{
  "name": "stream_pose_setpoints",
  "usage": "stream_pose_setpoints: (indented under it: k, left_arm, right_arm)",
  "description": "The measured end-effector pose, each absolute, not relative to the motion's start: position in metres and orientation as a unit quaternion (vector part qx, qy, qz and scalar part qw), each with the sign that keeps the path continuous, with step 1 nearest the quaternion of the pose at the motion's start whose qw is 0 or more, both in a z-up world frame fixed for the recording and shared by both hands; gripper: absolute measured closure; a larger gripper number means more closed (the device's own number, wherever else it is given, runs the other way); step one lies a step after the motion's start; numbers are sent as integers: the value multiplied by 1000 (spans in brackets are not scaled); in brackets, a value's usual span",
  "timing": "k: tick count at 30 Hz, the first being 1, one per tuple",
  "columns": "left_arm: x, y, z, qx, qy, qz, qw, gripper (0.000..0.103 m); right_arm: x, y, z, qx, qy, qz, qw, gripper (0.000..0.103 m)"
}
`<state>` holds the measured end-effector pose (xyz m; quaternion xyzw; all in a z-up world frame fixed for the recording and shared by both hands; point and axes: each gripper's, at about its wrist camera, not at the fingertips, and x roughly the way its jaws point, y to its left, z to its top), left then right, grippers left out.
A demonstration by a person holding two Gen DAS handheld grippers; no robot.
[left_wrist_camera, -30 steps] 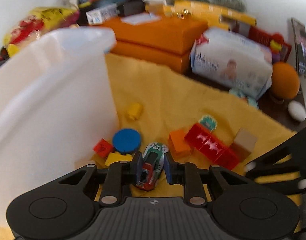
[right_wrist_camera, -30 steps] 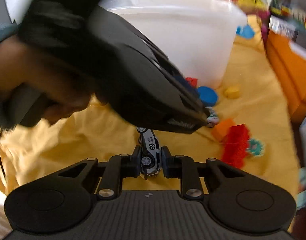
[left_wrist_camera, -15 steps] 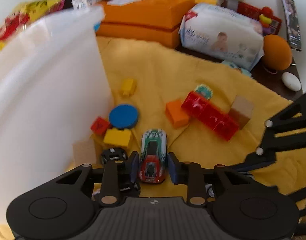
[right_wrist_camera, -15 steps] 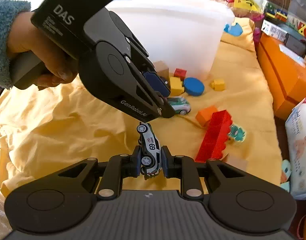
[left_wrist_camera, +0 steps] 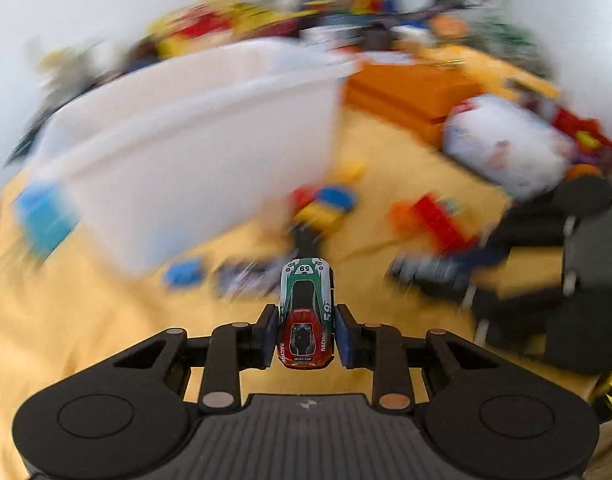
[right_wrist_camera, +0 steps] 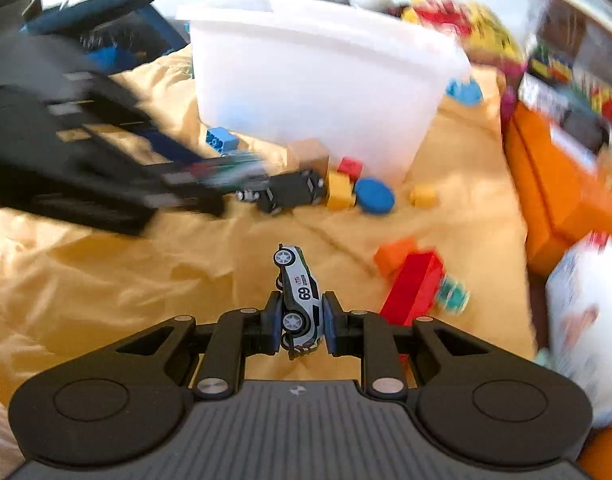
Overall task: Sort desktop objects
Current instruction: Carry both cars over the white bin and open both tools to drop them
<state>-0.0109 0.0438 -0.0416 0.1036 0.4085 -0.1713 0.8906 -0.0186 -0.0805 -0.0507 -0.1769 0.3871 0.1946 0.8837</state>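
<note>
Lifted since before: your left gripper (left_wrist_camera: 305, 338) pinches the green-red car (left_wrist_camera: 306, 312); right gripper (right_wrist_camera: 298, 324) clamps the white car (right_wrist_camera: 299, 300), apparently above the yellow cloth (right_wrist_camera: 105, 280).

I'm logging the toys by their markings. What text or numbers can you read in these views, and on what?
"59", on the hood and side of the green and red toy car in the left gripper.
"RACING", along its red sides.
"SPORT CAR", on its red end.
"69", on the door of the white toy car in the right gripper.
The small print above that "69" and everything in the background: too blurred.
</note>
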Motion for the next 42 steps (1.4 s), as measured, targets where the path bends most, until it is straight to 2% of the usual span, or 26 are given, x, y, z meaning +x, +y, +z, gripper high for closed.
stream_pose_setpoints:
  k: [7,12,14,18,21,27,29,31,34,35,38,42]
  left_arm:
    - [-15,60,-69,75,449,-88,886,70]
    - [-19,51,-75,82,440,-87,890,70]
    - [-19,52,-76,76,440,-88,890,69]
    - [-23,56,-77,59,442,-92,890,65]
    - [-28,57,-78,55,439,-94,892,64]
    - [-22,57,-78,54,438,-98,892,63]
    - [-21,57,-79,55,436,-102,892,64]
    - [-21,58,-79,57,435,-110,892,67]
    - [-21,60,-76,51,439,-127,888,70]
    - [-21,61,-71,43,439,-136,887,70]
    - [-25,60,-40,34,403,-161,900,70]
    - [-16,65,25,26,320,-176,931,70]
  right_arm:
    - [-6,-48,-80,-360,331,143,860,80]
    - [-17,-44,-82,-358,333,170,856,75]
    - [-20,-46,-74,-330,344,190,858,56]
    - [-22,-61,-60,-213,389,238,864,47]
    - [-19,-75,-50,-150,397,241,873,47]
    - [8,-85,-57,-99,424,211,875,51]
    - [12,-84,-67,-98,439,204,869,58]
    - [8,-86,-71,-104,436,206,870,58]
    - [4,-82,-68,-130,432,219,865,70]
    - [4,-82,-67,-133,434,218,864,70]
    - [6,-86,-54,-125,433,227,863,70]
    - [9,-91,-12,-109,390,234,884,70]
